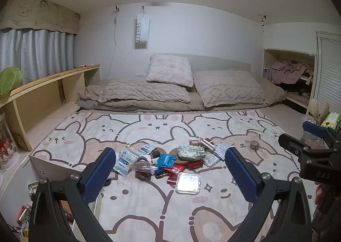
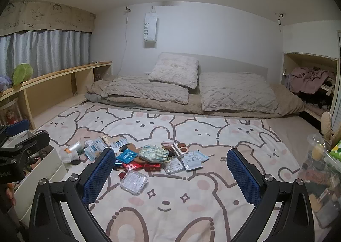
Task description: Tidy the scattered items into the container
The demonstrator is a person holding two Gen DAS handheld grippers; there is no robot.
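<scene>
Scattered items (image 1: 170, 161): one loose heap in the middle of the rabbit-print blanket (image 1: 149, 210), ahead of both tools; too tangled for a full count.
Container (image 2: 42, 169): one white open-topped bin at the blanket's left edge, beside the heap; clutter already shows inside it.
Clear plastic case (image 1: 188, 182): one, square, at the near edge of the heap, lying flat.
Blue packet (image 1: 166, 160): one, in the heap's middle, partly over red boxes.
Patterned pouch (image 2: 153, 152): one, green-white, on top of the heap.
Tape roll (image 1: 254, 144): one, apart from the heap to its right, alone on the blanket.
Pillows (image 1: 170, 70): three at the far end, one propped on the left flat one.
Left tool (image 1: 170, 171): fingers spread wide, nothing between the blue pads, hovering short of the heap.
Right tool (image 2: 170, 171): fingers spread wide, empty, likewise short of the heap.
Open room: bare blanket lies between the tools and the heap, and a wide bare band between the heap and the pillows.
Edges: a wooden shelf (image 1: 53, 88) bounds the left side; a clear tub (image 2: 319, 169) of small things stands at the blanket's right edge.
</scene>
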